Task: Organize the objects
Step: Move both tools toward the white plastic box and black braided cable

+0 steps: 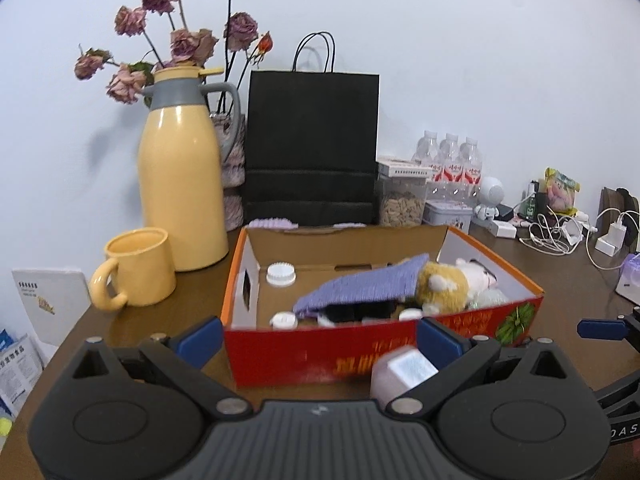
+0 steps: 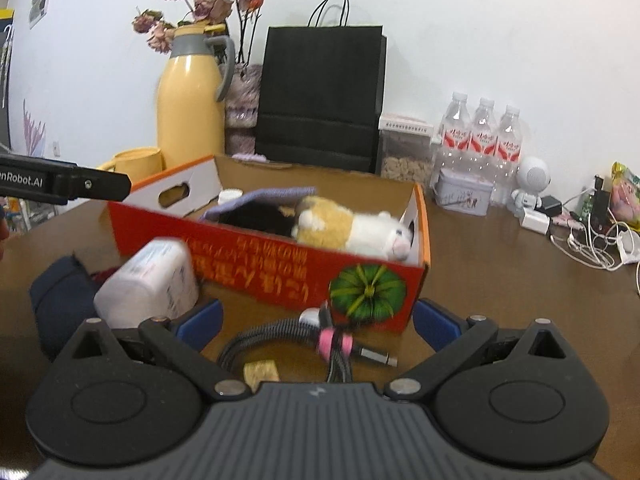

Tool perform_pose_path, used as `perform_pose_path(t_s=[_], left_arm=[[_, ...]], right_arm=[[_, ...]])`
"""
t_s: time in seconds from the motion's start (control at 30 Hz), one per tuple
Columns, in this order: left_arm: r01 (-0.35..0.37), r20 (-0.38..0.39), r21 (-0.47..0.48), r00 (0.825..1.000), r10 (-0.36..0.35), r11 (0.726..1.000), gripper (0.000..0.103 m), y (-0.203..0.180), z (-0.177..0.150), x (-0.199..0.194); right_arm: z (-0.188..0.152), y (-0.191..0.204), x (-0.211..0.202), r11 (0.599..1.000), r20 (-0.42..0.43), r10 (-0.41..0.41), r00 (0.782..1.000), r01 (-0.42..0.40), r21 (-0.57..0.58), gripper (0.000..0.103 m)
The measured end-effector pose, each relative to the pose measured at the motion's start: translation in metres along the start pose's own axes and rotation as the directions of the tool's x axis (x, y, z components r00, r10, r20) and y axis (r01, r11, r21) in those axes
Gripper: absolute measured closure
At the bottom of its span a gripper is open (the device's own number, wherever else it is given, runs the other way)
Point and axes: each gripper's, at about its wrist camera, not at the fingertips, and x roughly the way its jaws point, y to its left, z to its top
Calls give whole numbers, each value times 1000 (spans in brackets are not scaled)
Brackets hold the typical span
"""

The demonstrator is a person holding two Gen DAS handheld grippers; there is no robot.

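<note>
A red cardboard box (image 1: 320, 356) stands open on the brown table. Inside lie a plush cat (image 1: 448, 284), a purple knitted cloth (image 1: 360, 284) and white bottle caps (image 1: 281, 273). My left gripper (image 1: 320, 336) is open wide in front of the box's near wall. A blurred white bottle (image 1: 400, 372) lies beside its right finger and is not clamped. My right gripper (image 2: 318, 320) is open too, low over a coiled black cable with a pink tie (image 2: 332, 342). The white bottle (image 2: 148, 284) lies to its left, against the box (image 2: 256, 264).
A yellow mug (image 1: 136, 268), yellow thermos (image 1: 182, 184), dried roses and a black paper bag (image 1: 312, 144) stand behind the box. Water bottles (image 2: 484, 136), a tin (image 2: 462, 194), chargers and white cables (image 2: 588, 244) crowd the right. A dark blue bundle (image 2: 60, 300) and a small tan piece (image 2: 262, 372) lie near.
</note>
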Motion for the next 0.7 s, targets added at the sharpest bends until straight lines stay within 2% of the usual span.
perform_pose_path(t_s=[0.23, 0.47, 0.7], left_arm=[[-19, -55, -31, 998, 17, 999, 0, 7, -21, -14], [-39, -90, -51, 995, 34, 998, 0, 16, -32, -21], [-46, -96, -61, 995, 40, 997, 0, 17, -33, -22]], right_arm=[[-14, 3, 2, 1000, -80, 23, 997, -23, 7, 0], [-19, 2, 23, 997, -176, 66, 982, -57, 52, 0], [-16, 9, 48, 998, -223, 48, 974, -38, 49, 0]])
